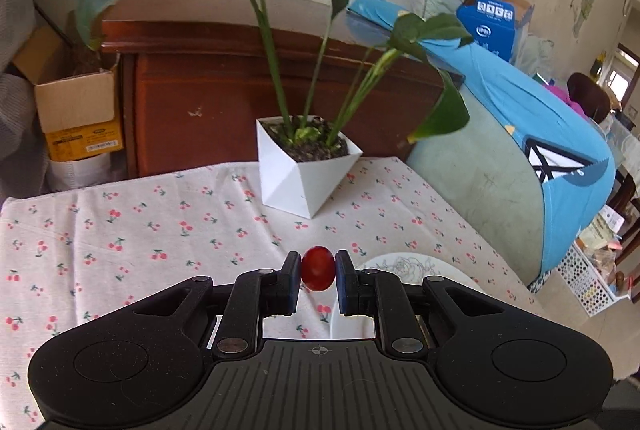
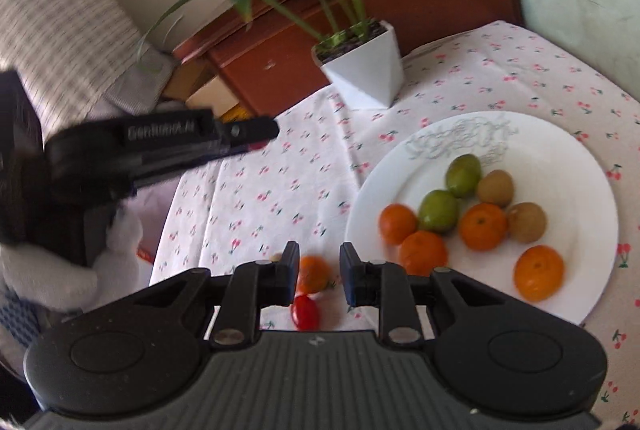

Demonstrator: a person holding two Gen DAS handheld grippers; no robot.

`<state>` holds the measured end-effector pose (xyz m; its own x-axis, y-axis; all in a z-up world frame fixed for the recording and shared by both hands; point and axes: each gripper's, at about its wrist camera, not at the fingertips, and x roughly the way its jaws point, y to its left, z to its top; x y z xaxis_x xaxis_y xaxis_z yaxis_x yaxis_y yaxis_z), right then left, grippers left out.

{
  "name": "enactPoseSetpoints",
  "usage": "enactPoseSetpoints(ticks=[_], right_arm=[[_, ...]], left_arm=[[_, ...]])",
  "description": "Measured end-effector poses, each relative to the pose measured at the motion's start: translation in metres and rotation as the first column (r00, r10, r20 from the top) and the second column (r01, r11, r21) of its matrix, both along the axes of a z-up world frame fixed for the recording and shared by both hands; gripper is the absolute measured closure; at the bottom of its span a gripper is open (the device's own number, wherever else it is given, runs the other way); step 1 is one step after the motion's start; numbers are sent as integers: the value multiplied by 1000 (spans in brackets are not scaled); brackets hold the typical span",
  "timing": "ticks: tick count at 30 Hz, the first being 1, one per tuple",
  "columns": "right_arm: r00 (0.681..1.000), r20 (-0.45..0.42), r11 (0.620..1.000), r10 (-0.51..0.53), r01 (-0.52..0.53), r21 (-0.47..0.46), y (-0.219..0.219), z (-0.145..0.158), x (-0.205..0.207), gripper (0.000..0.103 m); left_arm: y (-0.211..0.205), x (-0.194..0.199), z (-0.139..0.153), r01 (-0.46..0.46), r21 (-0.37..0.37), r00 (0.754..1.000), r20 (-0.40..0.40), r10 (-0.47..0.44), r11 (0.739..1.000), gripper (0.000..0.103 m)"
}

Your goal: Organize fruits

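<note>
The left tool points downward, its pads clamped on a red tomato. The right tool tilts down too, jaws slightly parted, holding nothing.

A: Where does the fruit sit relative to the white plate?

B: On the plate lie four oranges, two green fruits and two brown kiwis, clustered and mostly touching; one orange lies alone near the plate's near rim.

A: And off the plate?

B: Just left of the plate, on the cherry-print surface, another orange with a small red cherry tomato before it. A second red tomato hangs above the surface, pinched, left of the plate's rim.
</note>
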<state>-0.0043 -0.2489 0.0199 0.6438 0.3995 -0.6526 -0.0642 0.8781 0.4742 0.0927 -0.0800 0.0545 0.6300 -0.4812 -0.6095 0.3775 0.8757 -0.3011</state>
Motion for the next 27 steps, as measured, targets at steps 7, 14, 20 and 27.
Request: enactPoseSetpoints(ticks=[7, 14, 20, 27], right_arm=[[992, -26, 978, 126, -129, -166, 45, -19, -6, 79], [990, -26, 962, 141, -143, -232, 55, -29, -2, 79], [986, -20, 959, 168, -168, -229, 58, -29, -4, 84], [995, 103, 986, 1, 16, -169, 5, 14, -8, 84]], left_arm=[[15, -4, 12, -26, -24, 1000, 13, 27, 999, 87], [10, -5, 7, -22, -13, 1000, 6, 22, 1000, 87], [7, -4, 4, -24, -8, 1000, 0, 24, 1000, 87], [3, -1, 9, -30, -27, 999, 16, 30, 999, 87]])
